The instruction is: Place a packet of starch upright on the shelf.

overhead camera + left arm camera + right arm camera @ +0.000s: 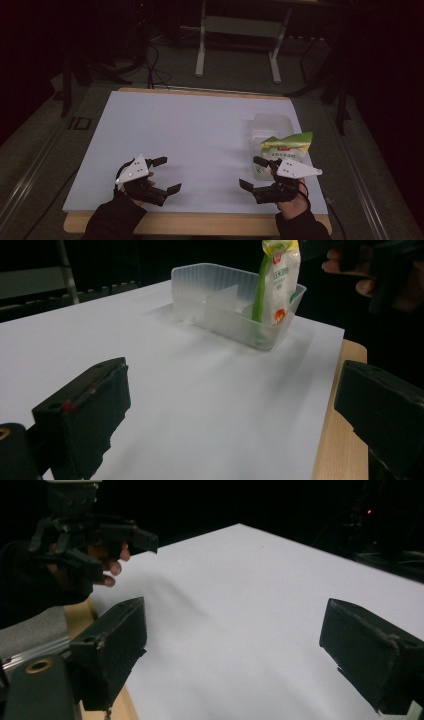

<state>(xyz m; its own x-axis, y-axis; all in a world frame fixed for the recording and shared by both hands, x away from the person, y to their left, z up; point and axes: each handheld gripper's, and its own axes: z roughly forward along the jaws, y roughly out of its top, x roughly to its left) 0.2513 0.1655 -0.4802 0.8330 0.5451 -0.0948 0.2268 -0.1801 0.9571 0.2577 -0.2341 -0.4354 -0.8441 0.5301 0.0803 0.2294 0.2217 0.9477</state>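
Now both sets wait low near the front edge of the white surface [200, 130]: left tongs [162, 175] wide and empty, right tongs [252, 172] wide and empty too. Green-and-white packet [286, 146] stands upright in the clear tray [270, 122], just beyond the right tongs. Best approach, I'd say: pinch the packet's top, lift straight.

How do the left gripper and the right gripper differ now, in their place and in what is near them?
The left gripper is near the table's left front corner, with bare white sheet around it; the right gripper is near the right front, close beside the clear tub. The green-and-white packet stands in that tub just past the right gripper and far from the left one. Both are open, hold nothing, and carry a grey plate on top.
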